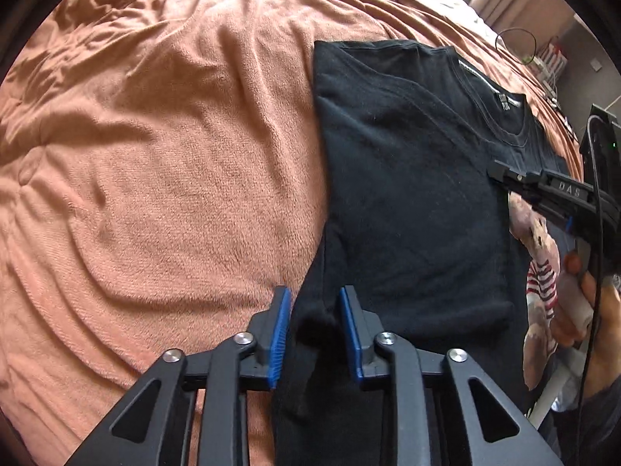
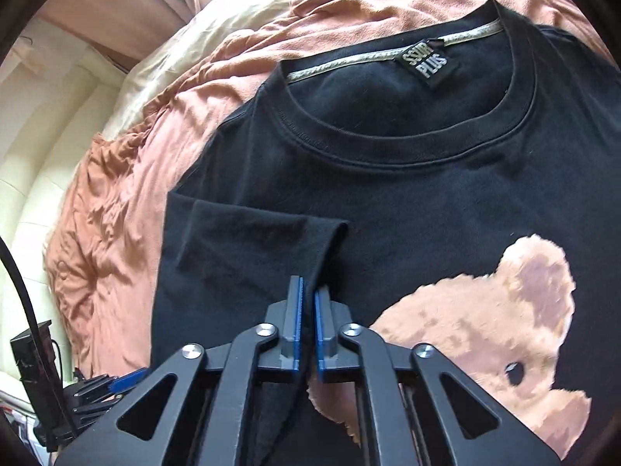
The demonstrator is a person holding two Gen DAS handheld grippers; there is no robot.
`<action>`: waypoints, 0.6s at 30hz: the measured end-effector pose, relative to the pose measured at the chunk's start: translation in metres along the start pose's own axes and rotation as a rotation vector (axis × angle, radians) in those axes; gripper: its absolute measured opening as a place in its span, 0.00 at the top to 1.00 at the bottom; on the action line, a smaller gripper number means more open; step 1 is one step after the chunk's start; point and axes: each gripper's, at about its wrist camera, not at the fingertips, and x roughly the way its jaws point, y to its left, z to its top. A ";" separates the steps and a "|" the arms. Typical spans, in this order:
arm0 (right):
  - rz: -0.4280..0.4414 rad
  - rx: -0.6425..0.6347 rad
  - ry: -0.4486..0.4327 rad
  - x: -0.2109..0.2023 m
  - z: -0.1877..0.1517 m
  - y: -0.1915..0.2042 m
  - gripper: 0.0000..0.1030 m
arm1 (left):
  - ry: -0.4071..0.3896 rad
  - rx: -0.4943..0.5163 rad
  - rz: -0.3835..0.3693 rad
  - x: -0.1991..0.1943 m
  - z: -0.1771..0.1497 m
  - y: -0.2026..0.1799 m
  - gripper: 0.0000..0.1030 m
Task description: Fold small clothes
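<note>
Your right wrist cam: black neck tag (image 2: 425,63) sewn inside collar of the black tee (image 2: 388,178) reads "SSUR PLUS", white caps, 2 lines, tilted in frame. Your left wrist cam: raised letters "DAS" on the body of the right gripper (image 1: 498,169), near its tip end, at right of frame. Same tag (image 1: 503,101) in left cam is too small to read; no other text, nos. or signs legible.

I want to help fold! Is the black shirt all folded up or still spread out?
Partly folded. One side of the shirt is flipped over the front, its edge pinched in the right gripper; collar and bear print still show.
</note>
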 end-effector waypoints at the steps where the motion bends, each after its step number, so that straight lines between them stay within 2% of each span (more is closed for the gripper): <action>1: -0.020 0.000 -0.008 -0.003 -0.001 0.000 0.99 | 0.002 0.008 0.009 -0.001 -0.001 0.000 0.73; 4: -0.072 0.002 -0.007 -0.008 -0.007 -0.001 0.99 | 0.009 -0.003 0.010 -0.003 -0.006 0.005 0.73; 8: -0.126 -0.004 -0.016 -0.021 -0.009 0.001 0.99 | 0.009 -0.037 -0.004 -0.011 -0.015 0.011 0.67; 14: -0.092 -0.046 0.010 -0.044 -0.019 0.013 0.98 | 0.000 -0.036 0.039 -0.027 -0.029 0.009 0.65; 18: -0.037 -0.154 0.020 -0.055 -0.036 0.037 0.98 | -0.031 -0.057 0.040 -0.050 -0.042 0.018 0.64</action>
